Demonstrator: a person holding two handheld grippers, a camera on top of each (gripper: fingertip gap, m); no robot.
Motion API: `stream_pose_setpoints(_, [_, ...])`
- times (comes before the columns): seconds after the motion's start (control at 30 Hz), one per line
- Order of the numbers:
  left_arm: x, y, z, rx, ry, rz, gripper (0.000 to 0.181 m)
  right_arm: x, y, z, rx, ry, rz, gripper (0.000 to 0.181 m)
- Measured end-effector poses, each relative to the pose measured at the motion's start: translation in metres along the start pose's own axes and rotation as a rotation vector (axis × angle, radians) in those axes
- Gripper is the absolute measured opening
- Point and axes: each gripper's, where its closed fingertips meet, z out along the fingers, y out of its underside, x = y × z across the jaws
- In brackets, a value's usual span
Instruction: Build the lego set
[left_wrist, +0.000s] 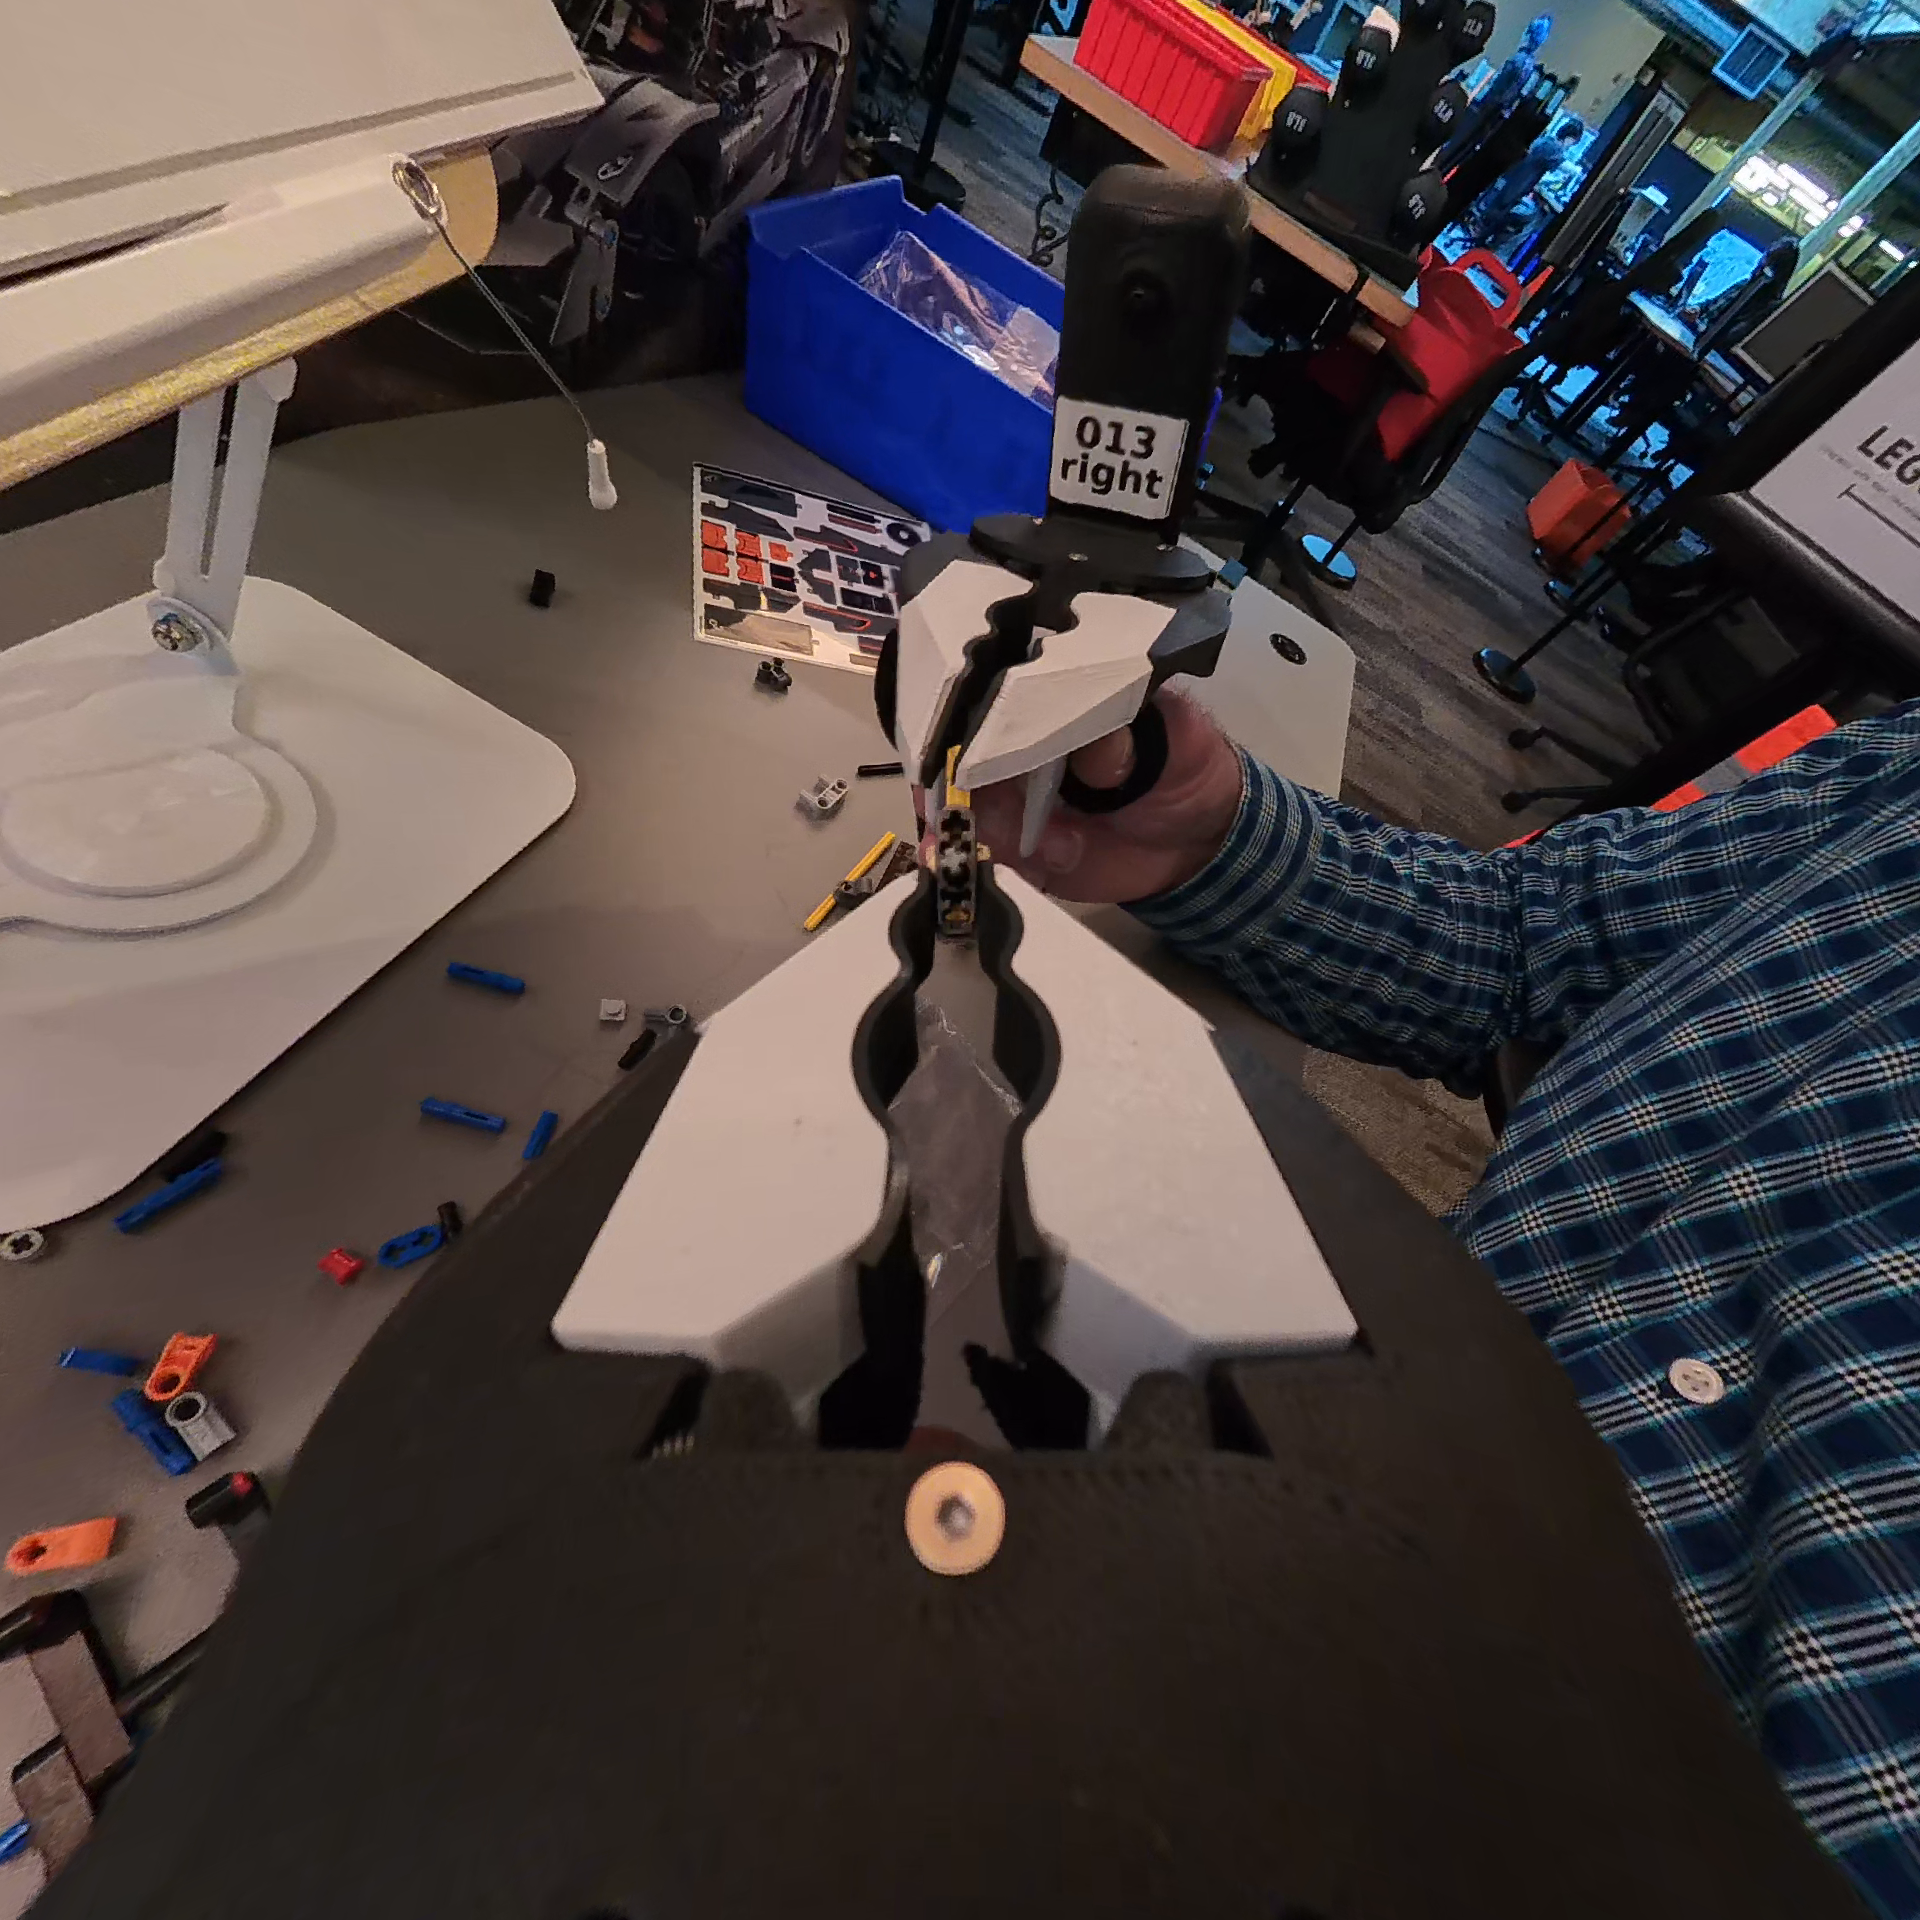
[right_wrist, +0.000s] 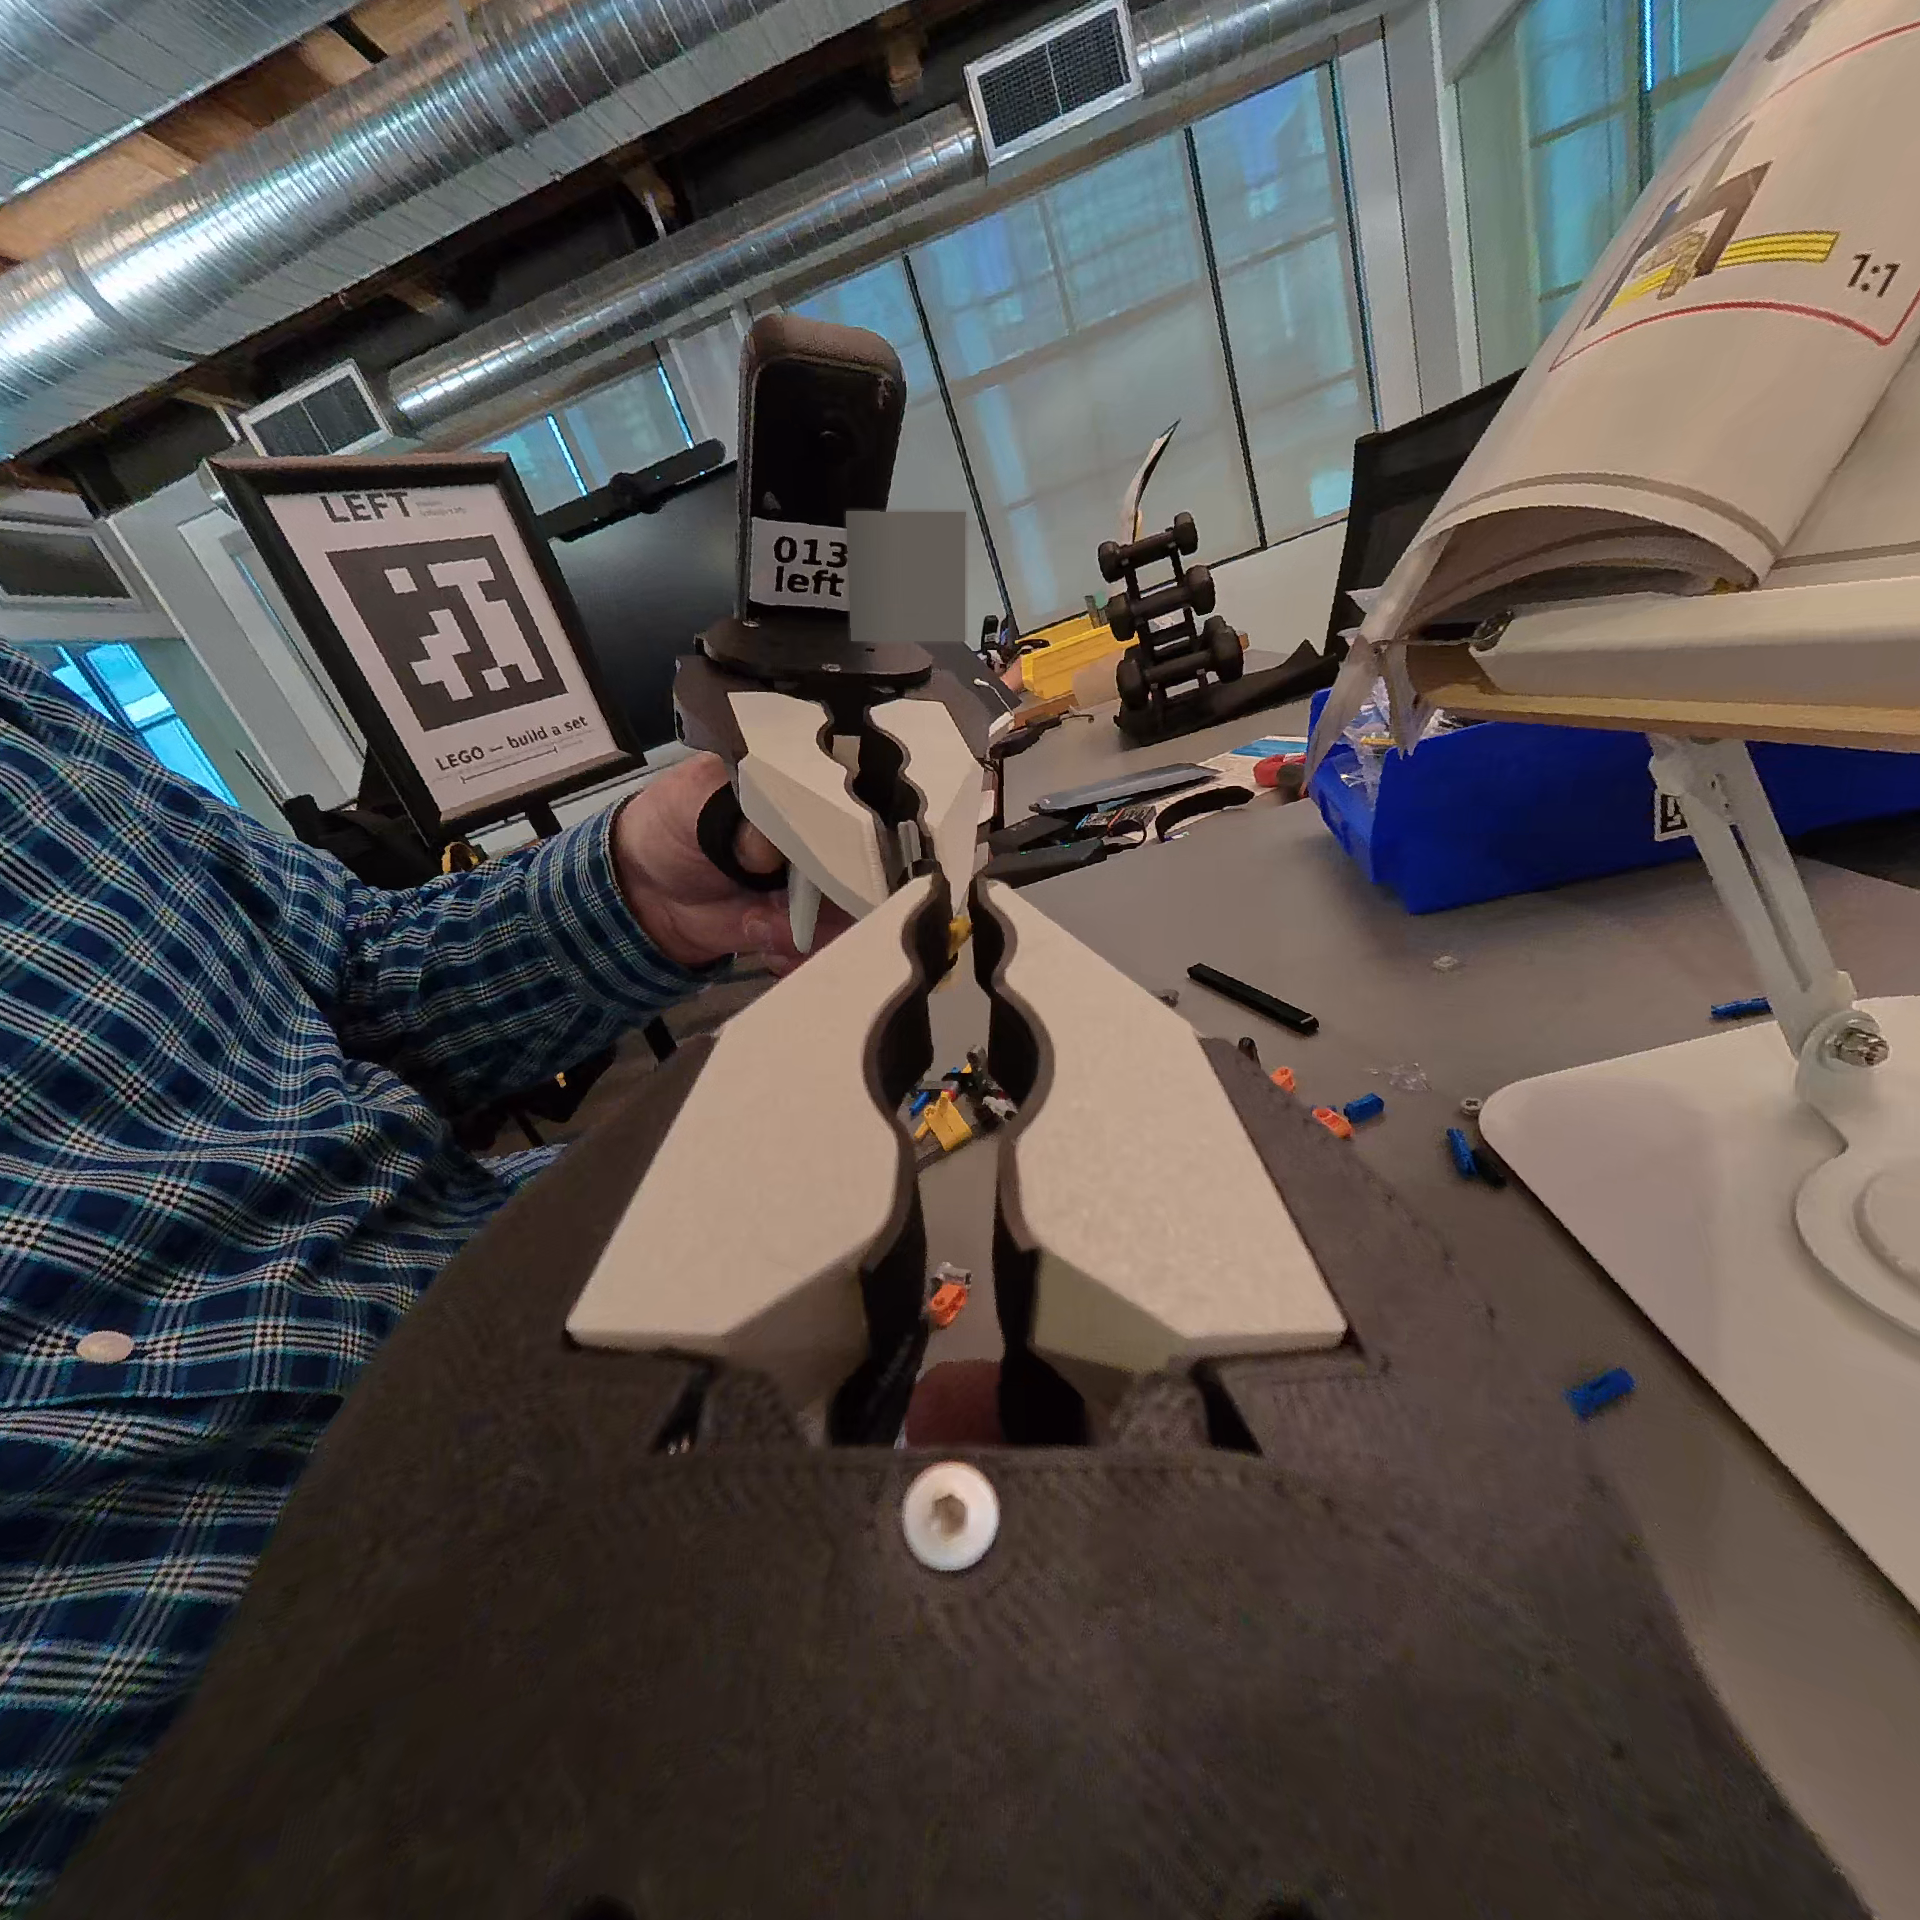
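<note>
In the left wrist view my left gripper (left_wrist: 956, 906) is shut on a small dark grey beam with holes (left_wrist: 956, 871) and holds it in the air above the grey table (left_wrist: 644, 831). My right gripper (left_wrist: 948, 781) faces it from the far side, tips almost touching the beam, shut on a thin yellow piece (left_wrist: 954, 771). In the right wrist view my right gripper (right_wrist: 961, 914) pinches the yellow piece (right_wrist: 957, 932) at its tips. The left gripper (right_wrist: 928, 847) meets it tip to tip. The join between the two pieces is hidden by the fingers.
Loose blue pins (left_wrist: 462, 1115), orange connectors (left_wrist: 179, 1363) and a yellow axle (left_wrist: 847, 883) lie scattered on the table. A white book stand (left_wrist: 312, 790) holds the instruction booklet (right_wrist: 1714, 312). A blue bin (left_wrist: 883, 384) and a sticker sheet (left_wrist: 800, 566) sit behind. Plaid sleeves (left_wrist: 1662, 1039) flank the grippers. Left and right tips are no more than a few centimetres apart.
</note>
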Motion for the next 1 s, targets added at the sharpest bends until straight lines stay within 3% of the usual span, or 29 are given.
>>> stream_pose_setpoints(0.5, [-0.003, -0.001, -0.006, -0.032, -0.025, 0.021, 0.005, 0.007, 0.004, -0.004, -0.036, -0.008, 0.066, 0.02])
stream_pose_setpoints(0.73, [-0.002, 0.001, -0.008, -0.037, -0.024, 0.021, 0.005, -0.003, 0.006, 0.005, -0.032, -0.038, 0.045, 0.003])
stream_pose_setpoints(0.8, [-0.003, 0.004, -0.014, -0.052, -0.048, 0.022, 0.005, -0.002, 0.009, 0.009, -0.04, -0.029, 0.052, 0.006])
stream_pose_setpoints(0.87, [-0.004, 0.007, -0.024, -0.068, -0.072, 0.03, 0.005, -0.001, 0.009, 0.011, -0.041, -0.026, 0.065, 0.025])
stream_pose_setpoints(1.0, [-0.014, 0.019, -0.065, -0.09, -0.192, 0.031, 0.005, 0.007, 0.02, 0.013, -0.12, 0.043, 0.0, 0.027])
